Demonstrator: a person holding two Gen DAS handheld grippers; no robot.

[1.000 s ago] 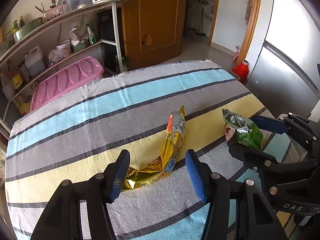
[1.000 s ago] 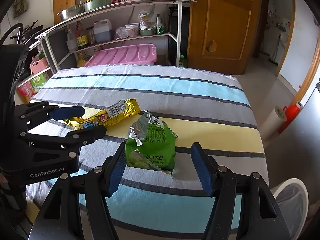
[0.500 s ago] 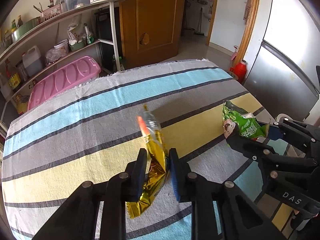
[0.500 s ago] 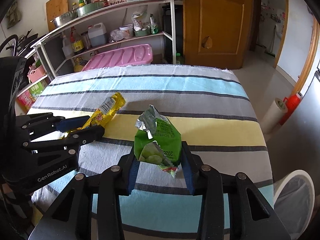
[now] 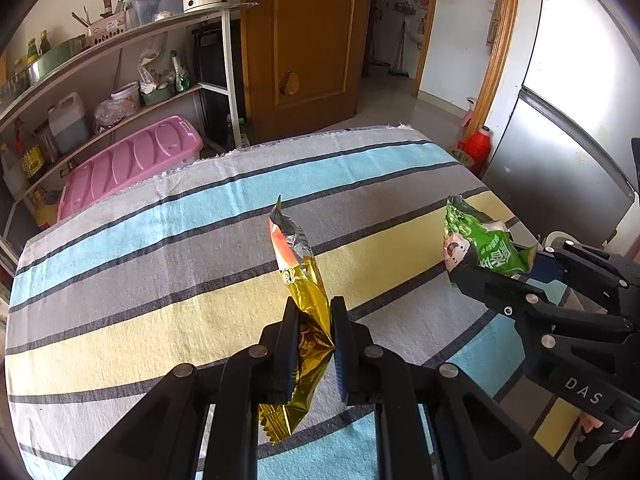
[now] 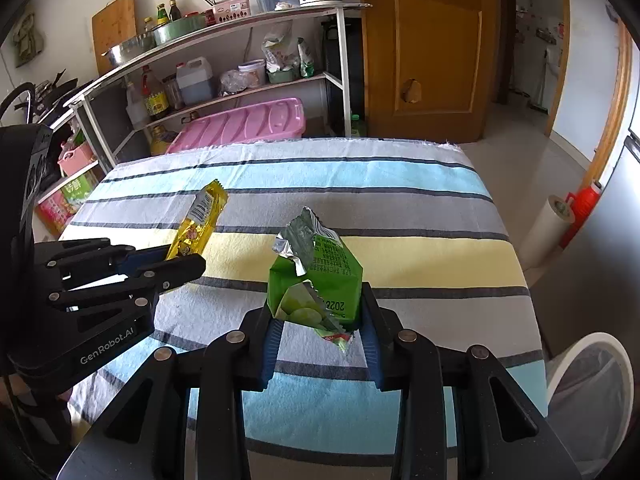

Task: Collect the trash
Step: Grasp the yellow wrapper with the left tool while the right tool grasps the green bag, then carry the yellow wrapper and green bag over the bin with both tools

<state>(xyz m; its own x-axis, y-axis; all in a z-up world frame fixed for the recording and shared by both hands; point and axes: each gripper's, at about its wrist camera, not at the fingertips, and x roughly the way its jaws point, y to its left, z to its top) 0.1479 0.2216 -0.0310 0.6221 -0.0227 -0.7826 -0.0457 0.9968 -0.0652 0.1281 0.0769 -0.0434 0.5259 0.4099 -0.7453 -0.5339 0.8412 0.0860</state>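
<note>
A gold snack wrapper (image 5: 298, 256) stands up from between the pads of my left gripper (image 5: 312, 312), which is shut on its lower half. It also shows in the right wrist view as the gold wrapper (image 6: 200, 220) in the left gripper (image 6: 176, 256). A torn green snack wrapper (image 6: 324, 276) sits between the blue pads of my right gripper (image 6: 318, 320). Those jaws are still closing and the pads press on its sides. From the left wrist view the green wrapper (image 5: 484, 246) pokes out of the right gripper (image 5: 492, 266). Both wrappers hang above the striped tablecloth (image 6: 360, 172).
A white-rimmed bin (image 6: 624, 368) with a liner stands on the floor off the table's right edge. Behind the table are a pink storage box (image 6: 240, 126), a metal shelf (image 6: 224, 28) of kitchen goods and a wooden door (image 6: 432, 40). A paper roll (image 6: 548, 228) and a red bottle (image 6: 584, 204) stand at the right.
Both grippers went from wide open around the lying wrappers to closed on them. The gold and green wrappers now stand upright in the jaws, off the cloth.
</note>
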